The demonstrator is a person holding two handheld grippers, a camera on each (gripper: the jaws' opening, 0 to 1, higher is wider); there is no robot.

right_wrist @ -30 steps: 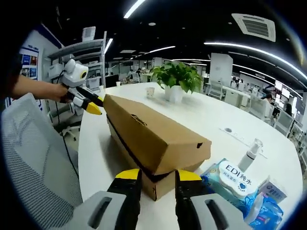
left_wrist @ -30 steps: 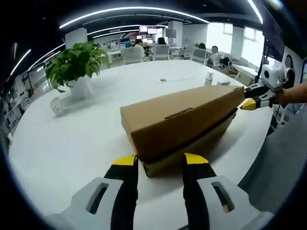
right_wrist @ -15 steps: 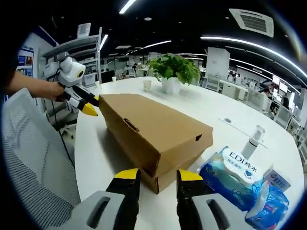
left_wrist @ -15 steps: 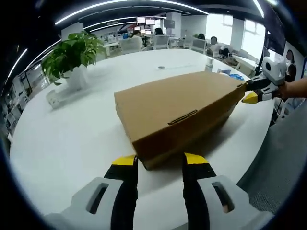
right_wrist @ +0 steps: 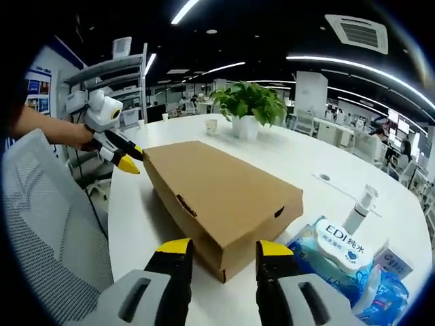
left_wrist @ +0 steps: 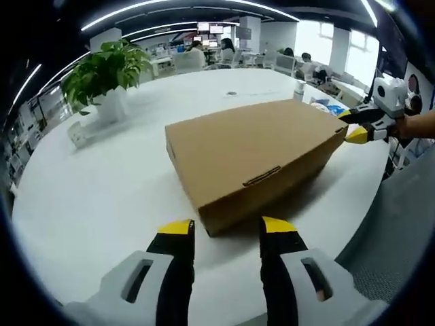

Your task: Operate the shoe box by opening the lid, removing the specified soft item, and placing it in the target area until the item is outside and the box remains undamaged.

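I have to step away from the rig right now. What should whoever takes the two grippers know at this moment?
Left gripper: open, empty, at one end of the shoe box.
Right gripper: open, empty, at the opposite end.
Box: flat on the white table, lid shut.
Beside it: wet wipes pack, small spray bottle, potted plant.
Done: nothing visible; no item is out.
Left: lift the lid, take out the soft item, set it in the target area.
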